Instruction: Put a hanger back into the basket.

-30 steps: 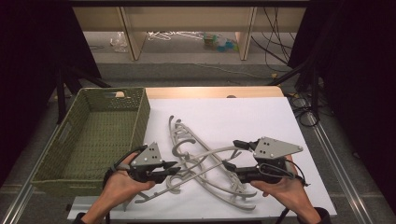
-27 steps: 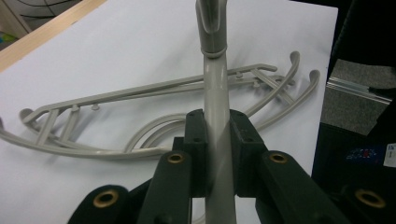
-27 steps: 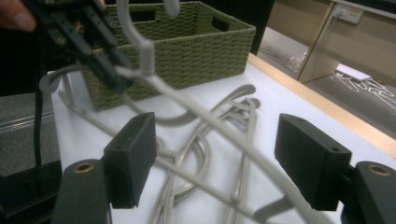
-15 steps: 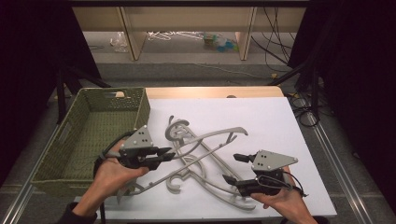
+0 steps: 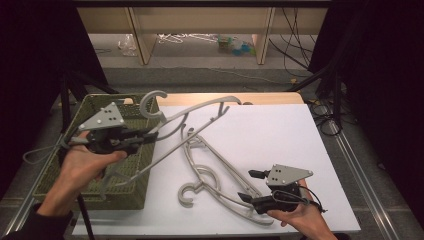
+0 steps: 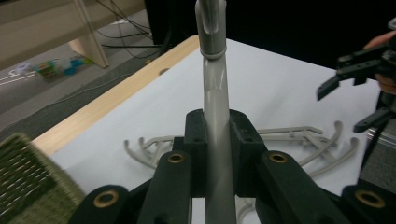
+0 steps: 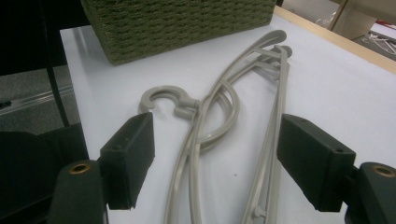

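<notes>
Left tool clamped on grey hanger; hanger lifted clear of tabletop, hook held above green basket, arm stretched toward tabletop middle. In left tool view, hanger bar gripped between both pads. Right tool held wide, nothing gripped, low over two hangers lying on tabletop; hangers seen between its jaws, untouched.

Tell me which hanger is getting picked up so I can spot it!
Find the green woven basket at the table's left. Above its near corner, the left gripper has its fingers clamped on a grey plastic hanger. It is up in the air, while the other hangers lie flat on the white tabletop.
</notes>
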Tool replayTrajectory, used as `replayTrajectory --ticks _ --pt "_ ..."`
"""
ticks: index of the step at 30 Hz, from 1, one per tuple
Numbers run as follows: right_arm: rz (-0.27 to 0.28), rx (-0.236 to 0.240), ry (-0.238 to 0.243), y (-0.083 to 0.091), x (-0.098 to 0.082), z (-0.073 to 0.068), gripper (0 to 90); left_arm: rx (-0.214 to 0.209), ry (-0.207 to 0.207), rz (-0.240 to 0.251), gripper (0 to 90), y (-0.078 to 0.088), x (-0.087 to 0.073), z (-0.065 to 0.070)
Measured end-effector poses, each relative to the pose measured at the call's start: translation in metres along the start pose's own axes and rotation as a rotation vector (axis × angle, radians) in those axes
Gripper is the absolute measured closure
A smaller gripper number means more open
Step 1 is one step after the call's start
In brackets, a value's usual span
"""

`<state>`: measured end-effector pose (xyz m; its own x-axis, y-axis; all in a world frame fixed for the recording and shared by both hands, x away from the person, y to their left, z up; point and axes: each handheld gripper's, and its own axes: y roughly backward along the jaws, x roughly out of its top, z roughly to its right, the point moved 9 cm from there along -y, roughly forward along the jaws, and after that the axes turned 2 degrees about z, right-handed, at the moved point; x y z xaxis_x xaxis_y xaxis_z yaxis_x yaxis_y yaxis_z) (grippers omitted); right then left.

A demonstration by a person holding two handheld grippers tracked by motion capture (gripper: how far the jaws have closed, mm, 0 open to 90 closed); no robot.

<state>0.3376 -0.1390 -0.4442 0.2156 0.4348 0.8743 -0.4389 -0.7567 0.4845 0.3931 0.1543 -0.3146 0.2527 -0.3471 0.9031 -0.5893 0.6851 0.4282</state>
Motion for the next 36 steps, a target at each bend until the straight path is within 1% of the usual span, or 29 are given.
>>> replayTrajectory --ticks 1,2,4,6,7,8,9,10,11,13,14,15,16,17,18,19,20,21,26,27,28,30,32,34,35,36 --pt "0.001 -0.002 0.001 0.0 0.0 0.0 28.8 0.013 0.012 0.005 79.0 0.002 -0.002 -0.006" --pt "0.001 -0.002 0.001 0.0 0.0 0.0 28.8 0.013 0.012 0.005 79.0 0.002 -0.002 -0.006" --pt "-0.003 0.0 -0.004 0.0 -0.001 0.001 28.8 0.042 0.033 0.013 79.0 0.007 -0.008 -0.021" --pt "-0.006 -0.003 -0.006 -0.001 -0.002 0.001 28.8 0.061 0.038 0.022 79.1 0.012 -0.013 -0.032" --pt "0.001 -0.002 -0.007 -0.003 -0.002 0.0 28.8 0.081 0.039 0.03 79.1 0.016 -0.017 -0.04" --pt "-0.014 0.004 -0.003 -0.002 -0.003 0.0 28.7 0.081 0.039 0.03 79.1 0.016 -0.017 -0.04" --pt "-0.015 0.005 -0.002 -0.002 -0.004 0.0 28.7 0.09 0.055 0.041 79.1 0.019 -0.023 -0.05" --pt "-0.015 0.006 -0.002 -0.003 -0.004 0.0 28.6 0.098 0.062 0.043 79.0 0.02 -0.026 -0.054" --pt "-0.015 0.006 -0.002 -0.003 -0.004 0.0 28.6 0.098 0.062 0.043 79.1 0.02 -0.026 -0.054" --pt "-0.019 0.007 -0.005 -0.003 -0.005 0.0 28.1 0.121 0.068 0.044 79.1 0.024 -0.031 -0.065" --pt "-0.01 0.003 -0.007 -0.004 -0.004 0.0 27.6 0.134 0.07 0.053 79.1 0.029 -0.034 -0.073" --pt "-0.01 0.003 -0.007 -0.004 -0.004 0.0 27.6 0.134 0.07 0.053 79.1 0.029 -0.034 -0.073" --pt "-0.008 0.001 -0.008 -0.004 -0.004 0.001 27.4 0.144 0.067 0.057 79.1 0.032 -0.036 -0.079" --pt "-0.022 0.009 -0.01 -0.003 -0.005 0.0 27.0 0.157 0.079 0.06 79.1 0.035 -0.037 -0.083" --pt "-0.022 0.009 -0.009 -0.003 -0.005 0.0 26.7 0.166 0.076 0.062 79.0 0.037 -0.038 -0.086" --pt "-0.023 0.008 -0.009 -0.003 -0.005 0.001 26.1 0.177 0.085 0.064 79.1 0.041 -0.04 -0.091" --pt "-0.026 0.012 -0.013 -0.004 -0.006 0.001 24.2 0.191 0.088 0.065 79.1 0.045 -0.043 -0.099" --pt "-0.026 0.012 -0.013 -0.004 -0.006 0.001 24.2 0.191 0.088 0.065 79.1 0.045 -0.043 -0.099" --pt "-0.03 0.005 -0.019 -0.005 -0.008 0.001 22.6 0.239 0.104 0.058 79.1 0.055 -0.057 -0.122" --pt "-0.028 0.003 -0.022 -0.006 -0.008 0.002 22.3 0.245 0.105 0.056 79.0 0.056 -0.061 -0.127" --pt "-0.028 0.003 -0.022 -0.006 -0.008 0.002 22.3 0.245 0.105 0.056 79.1 0.056 -0.061 -0.127" --pt "-0.031 0.008 -0.029 -0.006 -0.008 0.001 21.4 0.268 0.099 0.051 79.0 0.06 -0.068 -0.138" --pt "-0.031 0.008 -0.029 -0.006 -0.008 0.001 21.4 0.271 0.1 0.049 79.0 0.061 -0.07 -0.141" --pt "-0.029 0.003 -0.027 -0.006 -0.008 0.002 21.4 0.288 0.093 0.032 79.0 0.065 -0.076 -0.149" --pt "-0.029 0.003 -0.027 -0.006 -0.008 0.002 21.4 0.288 0.093 0.032 79.0 0.065 -0.076 -0.149" --pt "-0.03 0.007 -0.025 -0.006 -0.008 0.002 21.4 0.291 0.092 0.028 79.0 0.066 -0.078 -0.152"
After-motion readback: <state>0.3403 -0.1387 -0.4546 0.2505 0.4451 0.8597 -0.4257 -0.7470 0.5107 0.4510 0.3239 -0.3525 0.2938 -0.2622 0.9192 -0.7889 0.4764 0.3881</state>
